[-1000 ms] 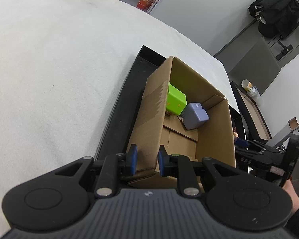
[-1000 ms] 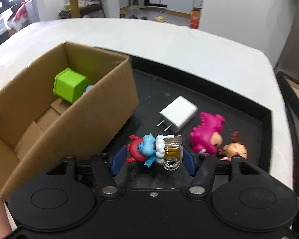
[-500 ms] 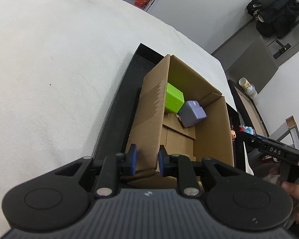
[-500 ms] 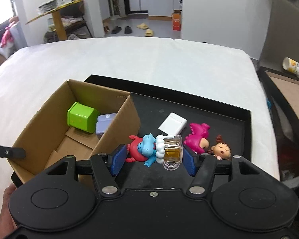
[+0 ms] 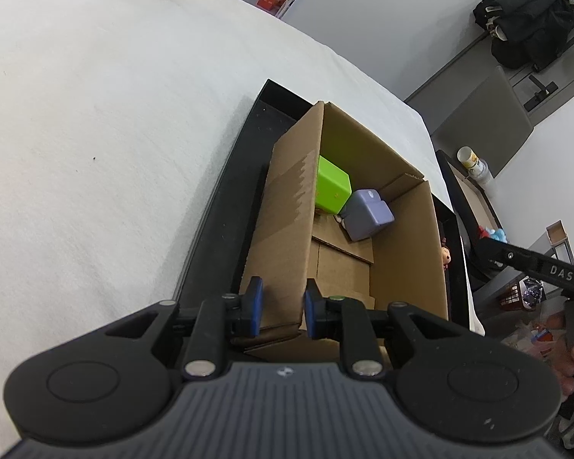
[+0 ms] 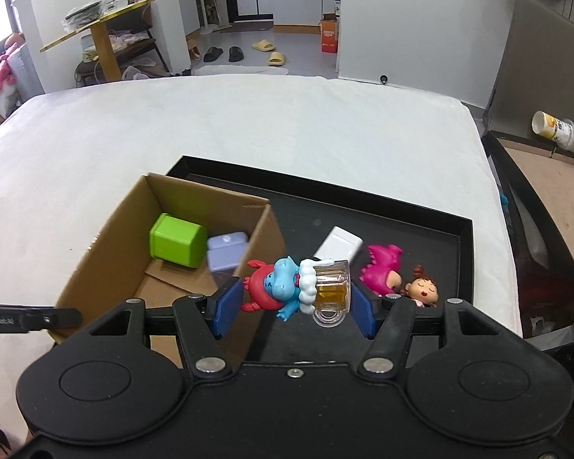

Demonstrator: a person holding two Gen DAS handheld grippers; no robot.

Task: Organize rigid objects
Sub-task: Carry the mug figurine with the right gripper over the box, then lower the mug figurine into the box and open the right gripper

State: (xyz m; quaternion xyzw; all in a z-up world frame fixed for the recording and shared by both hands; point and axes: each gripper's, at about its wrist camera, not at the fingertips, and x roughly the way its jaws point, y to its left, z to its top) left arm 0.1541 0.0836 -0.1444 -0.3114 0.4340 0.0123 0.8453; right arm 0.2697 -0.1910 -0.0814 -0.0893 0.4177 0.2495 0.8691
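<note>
My right tongs are clamped on the blue figurine with its mug, held above the black tray beside the cardboard box. My left tongs pinch the box's near wall at the tray's left edge.

White walls, grey floor

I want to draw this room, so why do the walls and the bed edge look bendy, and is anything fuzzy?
Right wrist view: the fisheye lens bows the white bed and doorways outward; the blue figurine with a mug between the right gripper pads looks sharp. Left wrist view: the same bending tilts the walls; the cardboard box stays clear, only the far right edge looks smeared.
</note>
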